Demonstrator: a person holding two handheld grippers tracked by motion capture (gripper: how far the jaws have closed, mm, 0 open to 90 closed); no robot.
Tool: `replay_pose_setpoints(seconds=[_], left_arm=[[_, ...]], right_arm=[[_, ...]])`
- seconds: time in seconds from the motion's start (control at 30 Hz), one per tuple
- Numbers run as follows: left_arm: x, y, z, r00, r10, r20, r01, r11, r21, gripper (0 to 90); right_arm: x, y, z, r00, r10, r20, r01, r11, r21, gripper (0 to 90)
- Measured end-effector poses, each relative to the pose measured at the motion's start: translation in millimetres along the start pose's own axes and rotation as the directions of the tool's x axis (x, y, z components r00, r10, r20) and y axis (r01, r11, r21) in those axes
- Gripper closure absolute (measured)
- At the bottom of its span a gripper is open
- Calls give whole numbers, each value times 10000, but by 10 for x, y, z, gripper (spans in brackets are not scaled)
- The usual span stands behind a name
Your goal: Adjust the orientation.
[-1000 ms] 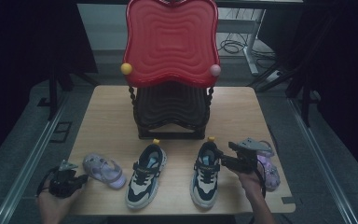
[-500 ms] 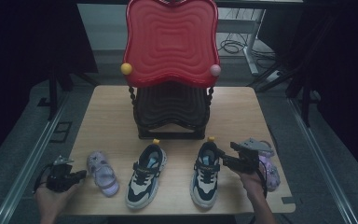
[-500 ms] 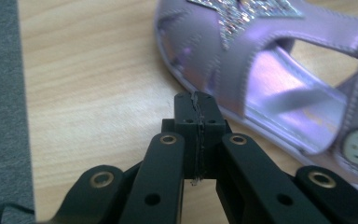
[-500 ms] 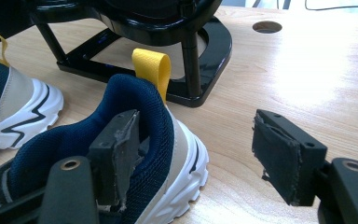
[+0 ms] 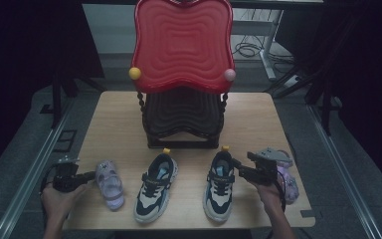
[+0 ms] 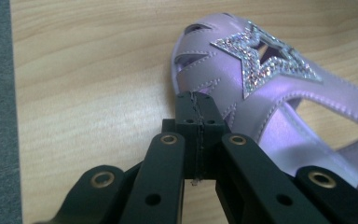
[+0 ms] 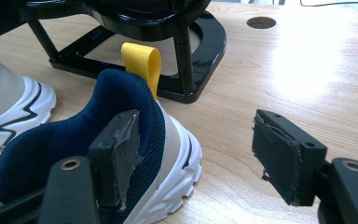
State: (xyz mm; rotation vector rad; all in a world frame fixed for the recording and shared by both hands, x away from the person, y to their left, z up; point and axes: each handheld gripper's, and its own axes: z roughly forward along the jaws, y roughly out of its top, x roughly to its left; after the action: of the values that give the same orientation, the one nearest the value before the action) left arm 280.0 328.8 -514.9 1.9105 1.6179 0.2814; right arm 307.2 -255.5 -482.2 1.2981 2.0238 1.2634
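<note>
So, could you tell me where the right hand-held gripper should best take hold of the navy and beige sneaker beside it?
Probably the padded heel collar of the navy and beige sneaker, coming from behind the heel. The right hand-held gripper is open, with one jaw already over the shoe's opening and the other outside it; the collar is a thin upright wall beside the yellow pull loop, easy to pinch.
</note>
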Motion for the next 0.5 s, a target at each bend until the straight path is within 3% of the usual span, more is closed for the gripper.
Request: replay_pose_setpoints(seconds=[0.13,0.5], left_arm=[[22,68,26,10000,-79,25,79,9999,-67,898],[8,238,119,9996,181,228,-184,9997,142,898]], right_arm=[[8,0,2,10000,-26,-26,26,10000,8,316],[13,-11,13,10000,-45,-6,45,10000,49,317]])
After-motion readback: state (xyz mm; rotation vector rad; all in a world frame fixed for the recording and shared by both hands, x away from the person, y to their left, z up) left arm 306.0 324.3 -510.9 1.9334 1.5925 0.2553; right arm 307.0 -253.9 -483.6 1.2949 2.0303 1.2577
